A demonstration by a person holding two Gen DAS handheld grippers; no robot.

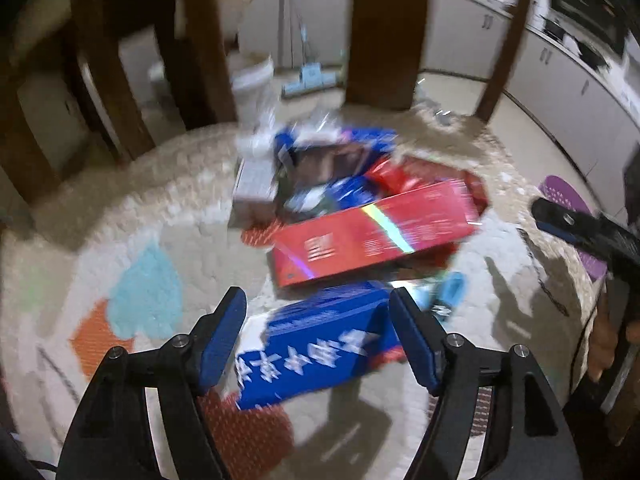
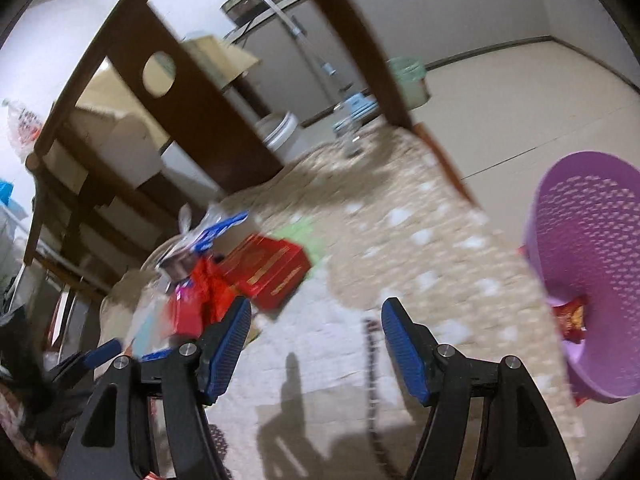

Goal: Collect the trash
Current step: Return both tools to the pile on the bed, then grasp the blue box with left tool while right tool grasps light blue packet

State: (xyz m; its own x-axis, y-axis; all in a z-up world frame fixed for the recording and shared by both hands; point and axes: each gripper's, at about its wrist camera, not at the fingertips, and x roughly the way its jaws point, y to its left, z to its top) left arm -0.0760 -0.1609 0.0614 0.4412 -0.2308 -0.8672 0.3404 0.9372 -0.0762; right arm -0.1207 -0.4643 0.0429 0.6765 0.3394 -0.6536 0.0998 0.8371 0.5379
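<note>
Left gripper (image 1: pixel 318 334): fingers spread wide, nothing held; hangs over the blue box, pads either side of it, not touching as far as I can tell.
Blue box (image 1: pixel 320 344): nearest trash item, flat carton w/ big white characters, one end torn/ragged, lying on the rug.
Red box (image 1: pixel 376 236): long flat carton just beyond the blue one, white print, rainbow glare stripe across the top (motion blur, text unreadable).
Trash pile (image 1: pixel 320 168): further back, more blue + red packaging, a white box and crinkled clear plastic, all heaped together on the rug.
Rug (image 1: pixel 160 216): cream, nubby, w/ teal, orange and red patches.
Right gripper (image 2: pixel 316 344): fingers also wide apart, empty, above bare rug; seen in left view as a dark shape at far right (image 1: pixel 584 232).
Purple basket (image 2: pixel 592 272): perforated plastic, tilted, at right edge beside the rug; red wrapper (image 2: pixel 572 316) inside. Left view catches only a sliver (image 1: pixel 560 192).
Only in right view: same pile from the side (image 2: pixel 240 272), well apart from the basket.
Far: dark wooden table legs (image 1: pixel 384 32), blue mop (image 1: pixel 312 76), white cabinets (image 1: pixel 560 68).
</note>
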